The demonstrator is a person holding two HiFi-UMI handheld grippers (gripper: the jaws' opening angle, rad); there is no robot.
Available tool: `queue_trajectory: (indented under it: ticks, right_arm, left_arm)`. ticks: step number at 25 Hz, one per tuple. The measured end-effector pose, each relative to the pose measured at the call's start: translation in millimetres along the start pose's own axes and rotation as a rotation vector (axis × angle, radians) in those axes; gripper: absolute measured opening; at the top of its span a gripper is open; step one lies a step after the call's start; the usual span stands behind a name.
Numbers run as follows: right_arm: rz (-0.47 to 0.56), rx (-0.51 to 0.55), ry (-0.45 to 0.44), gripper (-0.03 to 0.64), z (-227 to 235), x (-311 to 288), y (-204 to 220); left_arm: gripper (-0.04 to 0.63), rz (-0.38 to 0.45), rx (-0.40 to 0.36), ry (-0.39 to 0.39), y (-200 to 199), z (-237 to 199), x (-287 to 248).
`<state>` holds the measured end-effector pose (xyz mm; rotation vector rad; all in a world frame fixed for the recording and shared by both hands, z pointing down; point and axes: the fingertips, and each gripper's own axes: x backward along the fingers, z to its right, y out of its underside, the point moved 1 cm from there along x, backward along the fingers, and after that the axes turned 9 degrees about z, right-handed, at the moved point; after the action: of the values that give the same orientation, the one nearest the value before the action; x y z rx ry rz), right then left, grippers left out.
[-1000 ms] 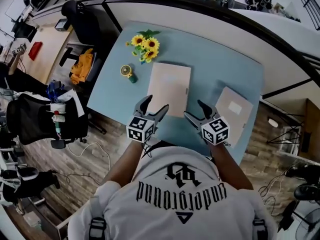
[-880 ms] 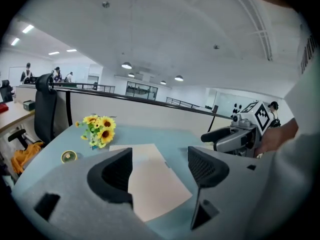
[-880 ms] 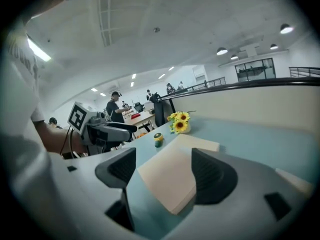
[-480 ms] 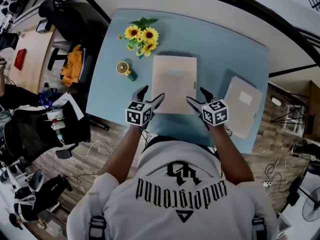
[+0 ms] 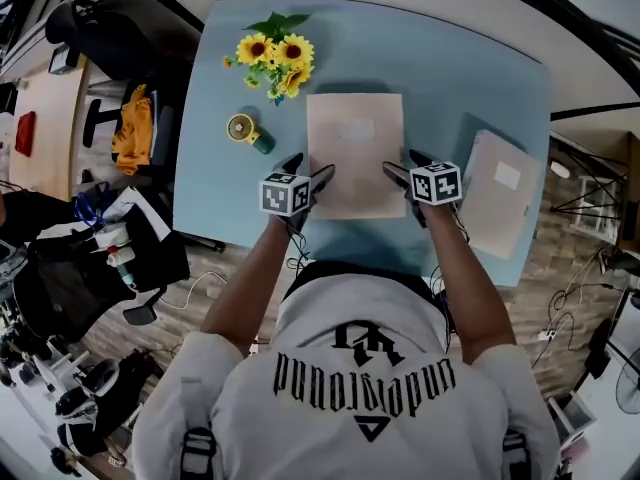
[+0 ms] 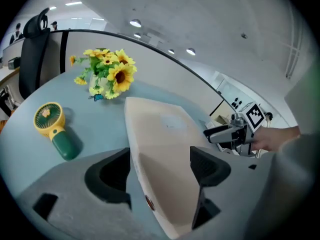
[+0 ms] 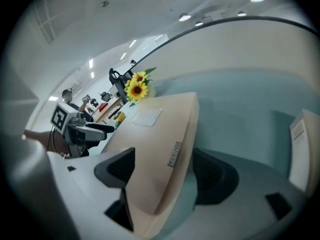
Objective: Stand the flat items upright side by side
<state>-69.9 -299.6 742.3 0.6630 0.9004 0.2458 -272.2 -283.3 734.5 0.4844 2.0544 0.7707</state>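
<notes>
Blue, smooth table holds two thin tan folders. The middle folder lies flat by the near edge; the other folder lies by the right edge. The left gripper has just been opening its jaws wider, and the right gripper is wide too, each around a side of the middle folder. Next, I think: squeeze, then tip it up.
</notes>
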Motion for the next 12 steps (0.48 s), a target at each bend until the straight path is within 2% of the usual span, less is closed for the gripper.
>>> queue_trajectory:
  ticks: [6,8,12]
  right_arm:
    - [-0.036,-0.164,-0.021,0.362,14,-21,13]
    - [-0.049,-0.178,-0.040,0.335,13,-24,15]
    - [-0.057,-0.170,-0.044,0.324,13,-26,17]
  left_arm:
    - [0.383,-0.081,0.085,0.034,14,-12,-21]
    - [0.368,-0.101,0.100,0.041,18,-13,-26]
    - [0.359,-0.126,0.081,0.036,20,-15,-29]
